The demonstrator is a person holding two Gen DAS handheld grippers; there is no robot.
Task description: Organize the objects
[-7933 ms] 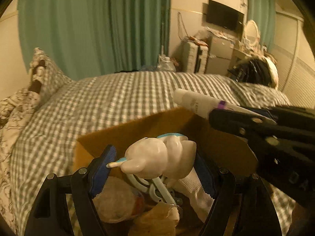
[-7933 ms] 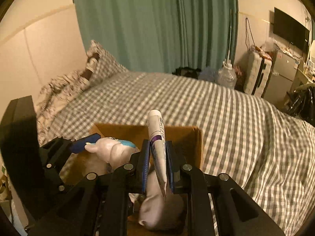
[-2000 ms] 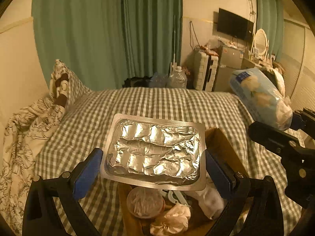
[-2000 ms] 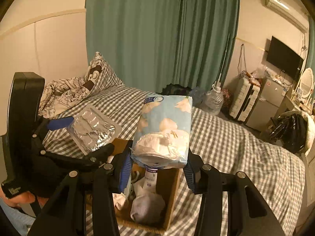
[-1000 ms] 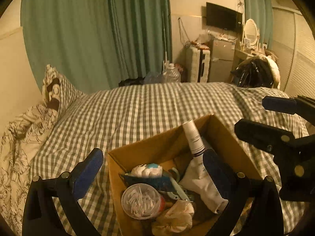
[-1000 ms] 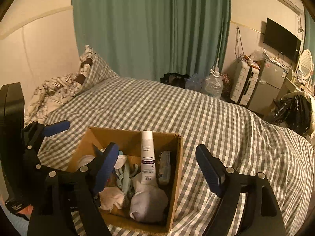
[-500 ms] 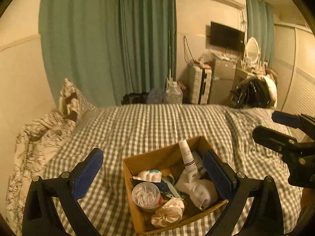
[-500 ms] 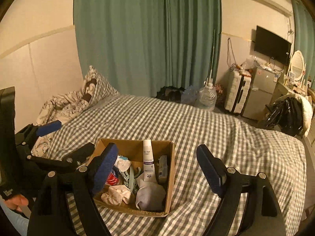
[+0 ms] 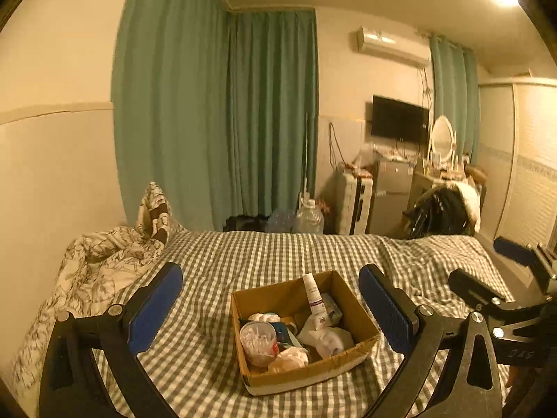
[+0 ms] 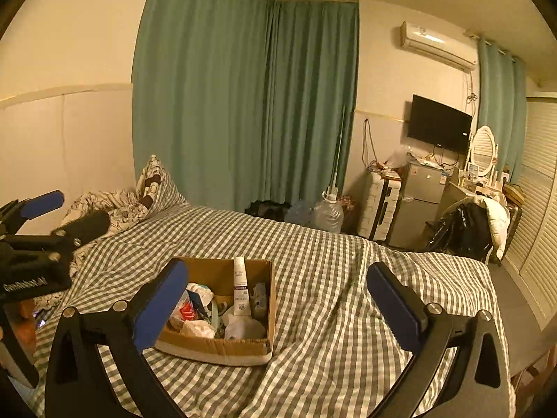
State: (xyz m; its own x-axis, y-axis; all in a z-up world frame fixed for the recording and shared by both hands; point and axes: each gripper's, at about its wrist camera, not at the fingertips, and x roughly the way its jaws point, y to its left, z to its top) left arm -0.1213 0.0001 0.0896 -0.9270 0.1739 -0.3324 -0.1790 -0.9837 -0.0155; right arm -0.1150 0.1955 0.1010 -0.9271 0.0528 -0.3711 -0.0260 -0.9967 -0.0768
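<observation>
The cardboard box (image 9: 351,308) sits on the checked bed cover (image 9: 250,257), well in from every edge of the bed, and it is packed: a white tube (image 9: 314,297) leans upright against the back wall, a round tub of cotton swabs (image 9: 258,341) stands at the front left corner, with a pale sock bundle (image 9: 327,339) and crumpled wrapping beside it. Standing the tube on end looks like a way to save floor space inside, and the loose soft things fill the gaps.

Both tools hang well above and back from the box. The left hand-held gripper (image 9: 271,308) is spread wide with nothing between its blue pads (image 9: 155,308); the right hand-held gripper (image 10: 278,308) is likewise wide apart and empty. To my eye the sorting looks finished or nearly so.

Around the box the cover lies bare on all sides, rumpled toward the right, so there is plenty of room to reach in from any direction. The patterned duvet (image 9: 101,268) is bunched against the left wall, well apart.
</observation>
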